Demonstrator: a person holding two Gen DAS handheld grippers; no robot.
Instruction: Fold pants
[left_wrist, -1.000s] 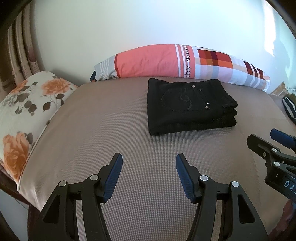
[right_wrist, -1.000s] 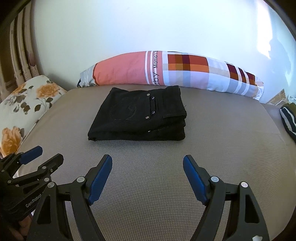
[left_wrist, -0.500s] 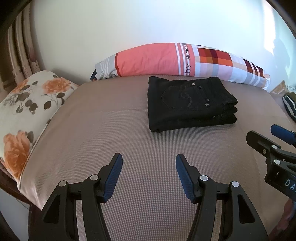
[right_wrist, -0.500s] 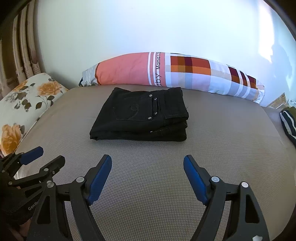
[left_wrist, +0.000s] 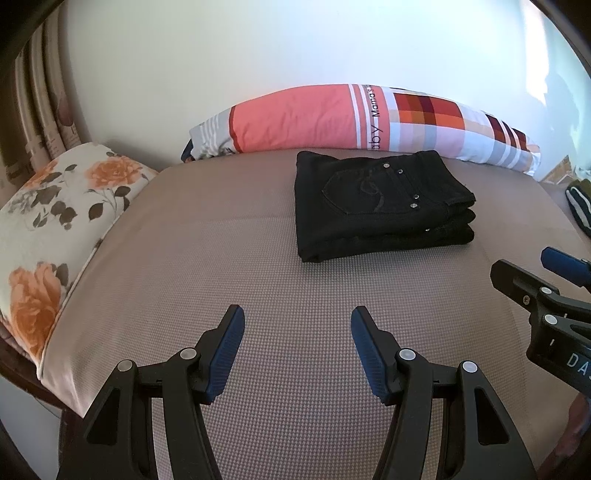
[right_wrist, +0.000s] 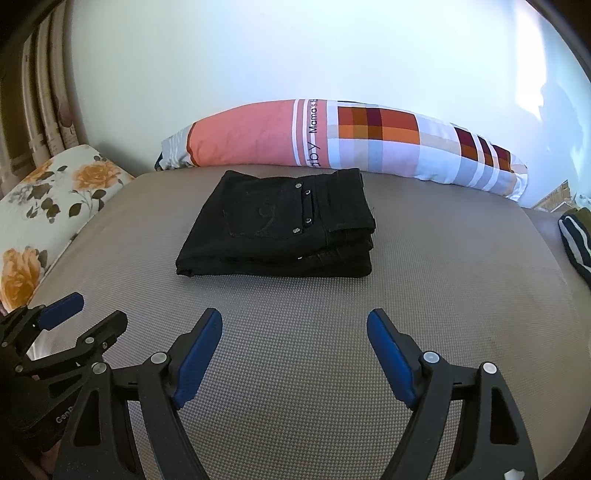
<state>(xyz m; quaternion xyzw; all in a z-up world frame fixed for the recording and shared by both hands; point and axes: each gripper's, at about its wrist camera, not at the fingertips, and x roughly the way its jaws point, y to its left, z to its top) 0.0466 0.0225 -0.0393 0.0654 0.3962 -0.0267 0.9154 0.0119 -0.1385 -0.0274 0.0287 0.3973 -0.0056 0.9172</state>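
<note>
A broad mattress (left_wrist: 207, 280) covered in a fine, woven, taupe fabric with a tiny checked grain fills most of both views, and a plain pale wall rises behind it. Along its far edge lies a long bolster pillow (left_wrist: 332, 118), smooth cotton with a coral panel, white stripes and an orange, red and pale-blue plaid; the sideways print on it reads "Mama's" and part of "baby". At the left edge sits a cream floral pillow (left_wrist: 48, 214) printed with orange roses and dark leaves. The black pants (right_wrist: 280, 225) lie folded into a compact rectangular stack of several layers near the far middle of the mattress, just in front of the bolster, a back pocket with curved stitching and small metal rivets facing up; the cloth looks like denim. A striped dark garment (right_wrist: 574, 240) shows at the right edge. The left gripper (left_wrist: 297, 332) hovers over bare mattress short of the pants, tilted downward, its black jaws with ribbed blue pads parted and nothing between them. The right gripper (right_wrist: 294, 332) hangs likewise, jaws spread wider and empty. On the right gripper's body, seen from the left camera, are the letters "DA"; the left gripper's body reads "GenR".
</note>
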